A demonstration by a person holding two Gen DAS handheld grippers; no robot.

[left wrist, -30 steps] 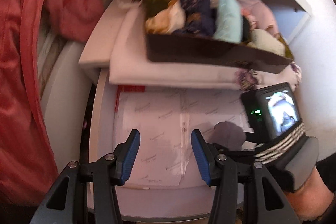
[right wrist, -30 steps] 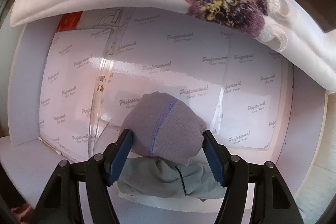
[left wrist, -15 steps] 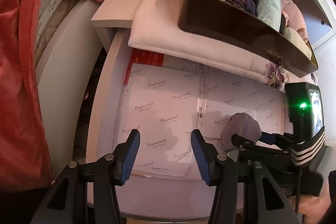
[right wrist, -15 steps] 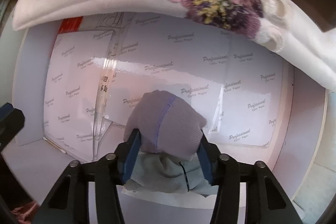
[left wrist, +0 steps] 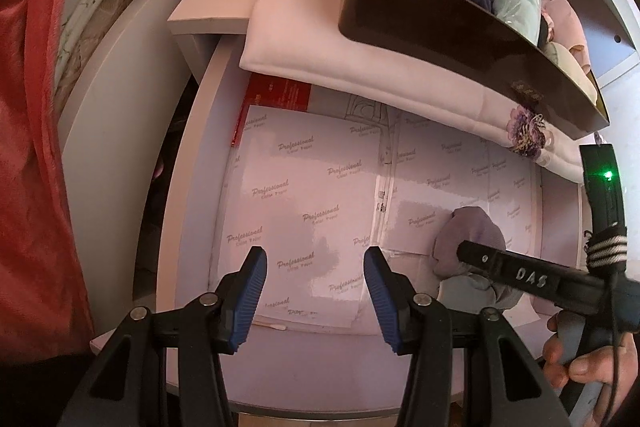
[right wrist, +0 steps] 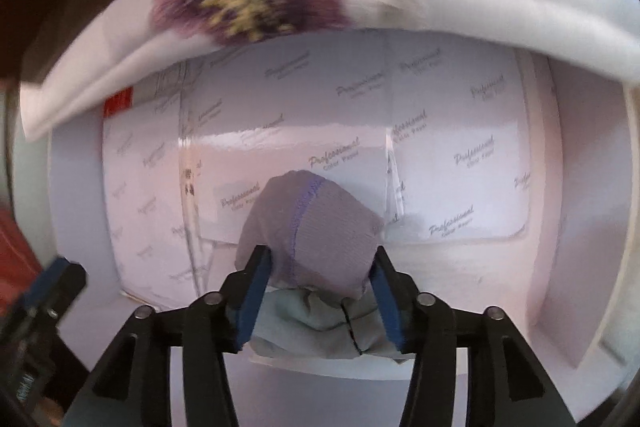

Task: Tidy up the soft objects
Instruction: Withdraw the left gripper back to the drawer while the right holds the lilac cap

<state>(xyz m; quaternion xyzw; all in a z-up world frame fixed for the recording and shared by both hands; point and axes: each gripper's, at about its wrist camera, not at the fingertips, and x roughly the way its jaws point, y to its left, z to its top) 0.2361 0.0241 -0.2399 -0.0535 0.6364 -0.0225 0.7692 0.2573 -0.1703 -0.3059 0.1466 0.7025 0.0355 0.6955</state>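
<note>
1. Sock bundle (right wrist: 316, 227): lilac knit rolled over a grey-green part, lying on the drawer (left wrist: 188, 195) floor, right-hand side near the front edge, on the printed paper (left wrist: 304, 195) that lines it.
2. Right gripper (right wrist: 320, 291): straddles the bundle, pointing steeply down. Its jaws have just been opening again after a squeeze. The bundle sits between the pads; the left pad touches or nearly touches the knit, and a sliver of gap shows at the right pad. Reads as no firm pinch. Frame is motion-blurred, so contact is not certain.
3. Left gripper (left wrist: 316, 295): jaws spread, nothing between them, hanging over the bare left half of the drawer.
4. Done so far, judging by the layout: one bundle is in the drawer. The dark tray (left wrist: 460, 27) above, resting on a folded white cloth (left wrist: 360, 67), holds more soft items.
5. Left: most of it, I'd say. The drawer is otherwise free of soft items and the tray looks full.
6. Can't tell whether the bundle is being dropped off or regripped. If dropped off, the next call is clearing the pads without dragging the knit.
</note>
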